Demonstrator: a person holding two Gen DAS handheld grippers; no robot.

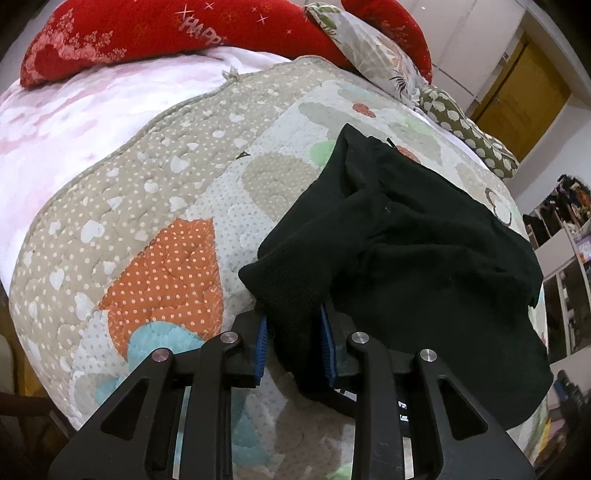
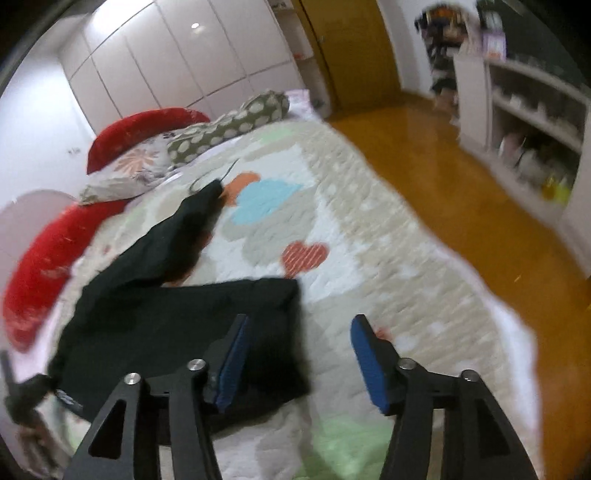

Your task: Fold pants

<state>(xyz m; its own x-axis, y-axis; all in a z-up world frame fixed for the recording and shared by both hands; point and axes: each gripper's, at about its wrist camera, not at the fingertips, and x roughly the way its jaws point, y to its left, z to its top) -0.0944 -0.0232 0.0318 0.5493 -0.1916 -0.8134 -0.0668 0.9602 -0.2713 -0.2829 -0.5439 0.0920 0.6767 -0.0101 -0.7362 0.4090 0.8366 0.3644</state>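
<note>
Black pants [image 1: 417,258] lie partly folded on a patchwork quilt [image 1: 155,206] on the bed. My left gripper [image 1: 293,343] is shut on a ribbed cuff of the pants, which bunches up between the blue pads [image 1: 260,347]. In the right wrist view the pants [image 2: 177,325] lie to the left, one leg stretching toward the pillows. My right gripper [image 2: 299,365] is open and empty above the quilt [image 2: 369,258], its left finger over the edge of the pants. The left gripper [image 2: 26,398] shows blurred at the far left, holding cloth.
Red cushions [image 1: 155,33] and patterned pillows [image 1: 380,55] lie at the head of the bed. Beyond the right bed edge are a wooden floor [image 2: 472,206] and white shelves [image 2: 528,125]. White wardrobes [image 2: 177,59] and a wooden door [image 2: 354,51] stand behind.
</note>
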